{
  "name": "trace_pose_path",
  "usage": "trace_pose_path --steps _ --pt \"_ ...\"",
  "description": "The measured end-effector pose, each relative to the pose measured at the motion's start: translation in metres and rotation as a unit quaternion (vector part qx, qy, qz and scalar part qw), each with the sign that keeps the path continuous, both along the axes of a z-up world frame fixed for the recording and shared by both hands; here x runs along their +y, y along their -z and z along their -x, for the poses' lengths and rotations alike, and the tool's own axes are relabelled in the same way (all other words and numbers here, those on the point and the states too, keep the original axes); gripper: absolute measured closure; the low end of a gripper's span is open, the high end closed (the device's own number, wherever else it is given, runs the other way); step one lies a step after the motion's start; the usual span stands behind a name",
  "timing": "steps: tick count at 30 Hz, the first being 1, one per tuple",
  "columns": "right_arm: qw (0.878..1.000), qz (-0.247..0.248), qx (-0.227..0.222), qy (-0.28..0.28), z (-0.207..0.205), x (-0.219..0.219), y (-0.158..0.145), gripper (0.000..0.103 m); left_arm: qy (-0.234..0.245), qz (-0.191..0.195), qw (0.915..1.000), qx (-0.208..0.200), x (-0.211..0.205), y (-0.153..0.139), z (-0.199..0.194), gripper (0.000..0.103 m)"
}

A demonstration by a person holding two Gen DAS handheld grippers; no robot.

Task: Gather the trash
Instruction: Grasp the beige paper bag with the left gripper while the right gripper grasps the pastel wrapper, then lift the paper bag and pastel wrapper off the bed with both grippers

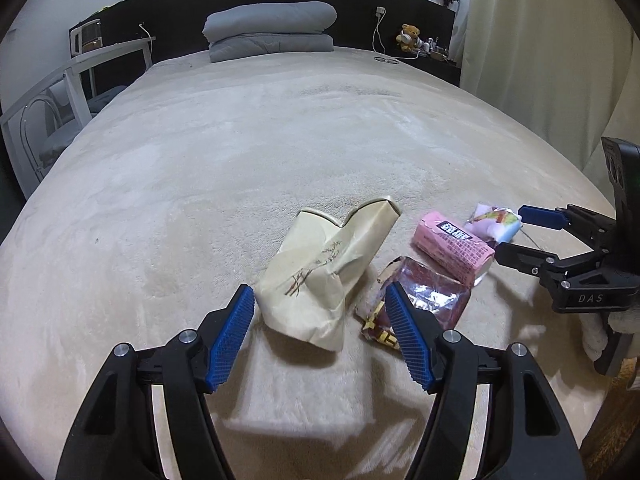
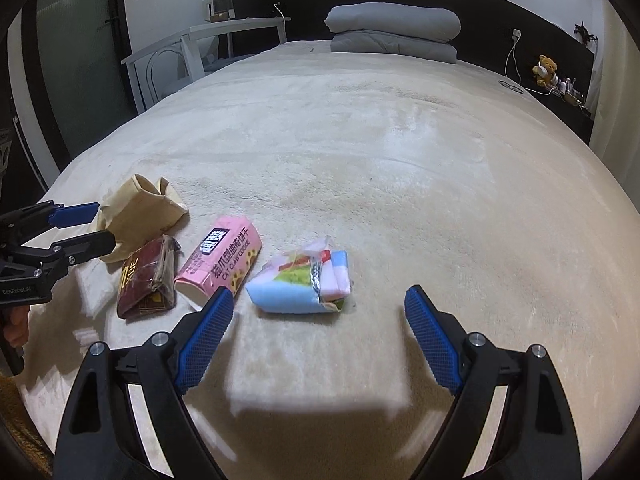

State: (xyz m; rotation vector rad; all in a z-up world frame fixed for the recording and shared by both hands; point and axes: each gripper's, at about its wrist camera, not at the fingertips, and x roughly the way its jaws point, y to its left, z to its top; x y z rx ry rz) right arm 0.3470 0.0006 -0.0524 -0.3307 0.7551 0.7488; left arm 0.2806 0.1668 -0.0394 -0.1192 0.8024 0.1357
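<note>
Trash lies in a little row on the near part of the big cream bed. Closest to the left claw is a crumpled tan paper bag. Its blue pads stand apart, one on each side of the bag's near end, and do not press it, so this claw is let go and holds nothing. Just beside the bag sits a dark red shiny wrapper, and the claw's right pad covers part of it in the left view.

The right claw is spread wide and empty too. A torn packet with blue, pink and green colours lies just past its tips. Next to that packet is a pink cookie box.

The right view shows the words and paw prints on the pink box, and the torn end of the packet with folded pink and white stuff inside. The left view shows only the box's back side. The left view shows the brown drawing on the paper bag. The right view shows the bag's open top, but I cannot tell what is in it.

Each view also shows the other claw coming in from the side.

Far back, a folded grey blanket rests by the dark headboard. A small teddy bear sits on the far right, and a white chair stands to the left of the bed.
</note>
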Motion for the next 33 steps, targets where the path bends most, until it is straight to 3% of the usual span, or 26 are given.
trace_pose_path --steps 3,8,10,15,19,33 --pt "1.0 0.01 -0.003 -0.003 -0.006 0.007 0.005 0.019 0.007 -0.009 0.9999 0.008 0.004 0.007 -0.012 0.036" --pt "1.0 0.017 -0.005 -0.005 -0.014 0.013 0.01 0.035 0.017 0.008 0.9998 0.008 0.011 0.013 -0.02 0.036" --pt "1.0 0.019 -0.01 -0.006 -0.014 0.014 0.009 0.049 0.025 0.009 0.9996 0.005 0.011 0.013 -0.022 0.037" --pt "1.0 0.012 -0.008 -0.006 -0.014 0.01 0.006 0.051 0.037 0.005 0.9993 -0.003 0.006 0.009 -0.024 0.042" --pt "1.0 0.008 -0.012 -0.009 -0.01 0.007 0.003 0.051 0.044 0.002 0.9989 -0.014 0.004 0.003 -0.019 0.053" --pt "1.0 -0.022 -0.019 0.0 0.019 -0.013 -0.02 0.052 0.029 -0.015 0.9983 -0.048 -0.008 -0.02 0.003 0.057"
